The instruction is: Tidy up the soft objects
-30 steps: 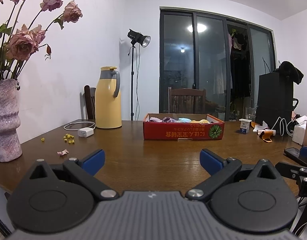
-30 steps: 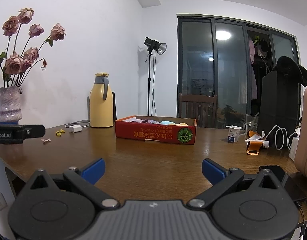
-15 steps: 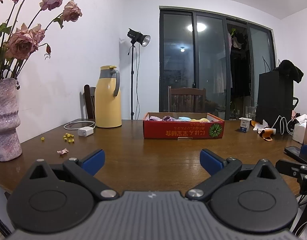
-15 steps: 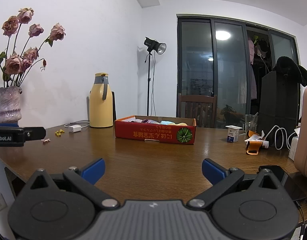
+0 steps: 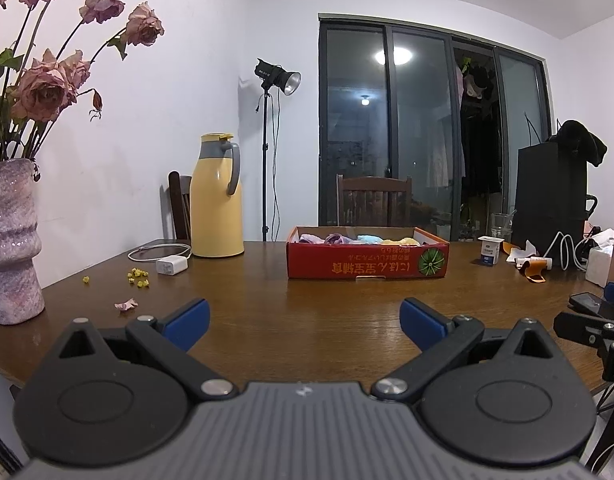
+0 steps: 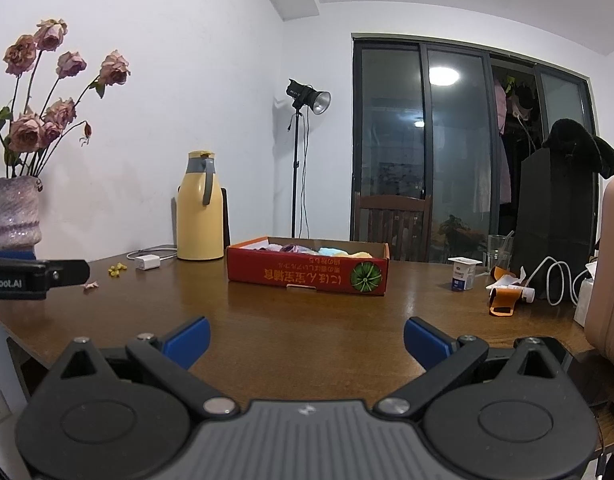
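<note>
A shallow red cardboard box stands on the far middle of the brown wooden table; it also shows in the right wrist view. Several soft cloth pieces in purple, blue and yellow lie inside it, also seen from the right. My left gripper is open and empty, low over the near table edge. My right gripper is open and empty, also near the front edge, well short of the box.
A yellow thermos jug, a white charger with cable and a pink vase of dried roses stand at the left. A small carton, a glass, cables and an orange strap lie at the right. A chair stands behind.
Both grippers have barely moved; the views shift only slightly. Both stay open and empty.
</note>
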### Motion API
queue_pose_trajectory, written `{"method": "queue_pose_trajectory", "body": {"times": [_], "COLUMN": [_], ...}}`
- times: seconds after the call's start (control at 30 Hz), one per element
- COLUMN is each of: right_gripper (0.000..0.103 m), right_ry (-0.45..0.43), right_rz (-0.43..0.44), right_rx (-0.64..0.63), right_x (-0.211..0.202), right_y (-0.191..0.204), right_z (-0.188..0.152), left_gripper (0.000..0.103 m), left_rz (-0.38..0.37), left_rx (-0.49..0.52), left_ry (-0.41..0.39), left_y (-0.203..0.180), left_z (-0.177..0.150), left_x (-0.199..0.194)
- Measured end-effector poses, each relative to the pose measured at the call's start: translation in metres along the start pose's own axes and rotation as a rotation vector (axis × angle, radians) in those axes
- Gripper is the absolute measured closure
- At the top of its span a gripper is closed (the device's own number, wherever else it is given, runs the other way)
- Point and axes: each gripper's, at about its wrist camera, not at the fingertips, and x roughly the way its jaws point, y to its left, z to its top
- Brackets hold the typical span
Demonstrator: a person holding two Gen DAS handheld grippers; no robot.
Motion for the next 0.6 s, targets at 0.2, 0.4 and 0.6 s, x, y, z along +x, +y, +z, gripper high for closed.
{"method": "queue_pose_trajectory", "body": {"times": [0.2,0.4,0.6], "right_gripper": [0.000,0.000,0.000], "right_ry": [0.003,0.005,0.005], "right_rz": [0.001,0.001,0.000], "right_rx": [-0.001,0.001,0.001], "right_x": [0.0008,0.0011,0.0011], "right_y": [0.0003,0.0002,0.0002], "right_z": [-0.0006,-0.0010,-0.0013], "left_gripper": [0.000,0.000,0.000], "left_rz": [0.011,0.011,0.018], "left_rx": [0.016,0.016,0.007], "left_ry": [-0.007,-0.008,-0.023], "left_y": [-0.0032,-0.0034,-0.0040], "left_z": [-0.0001,0.0000,0.0003], "left_x": [-0.0011,-0.0014,-0.0029]}}
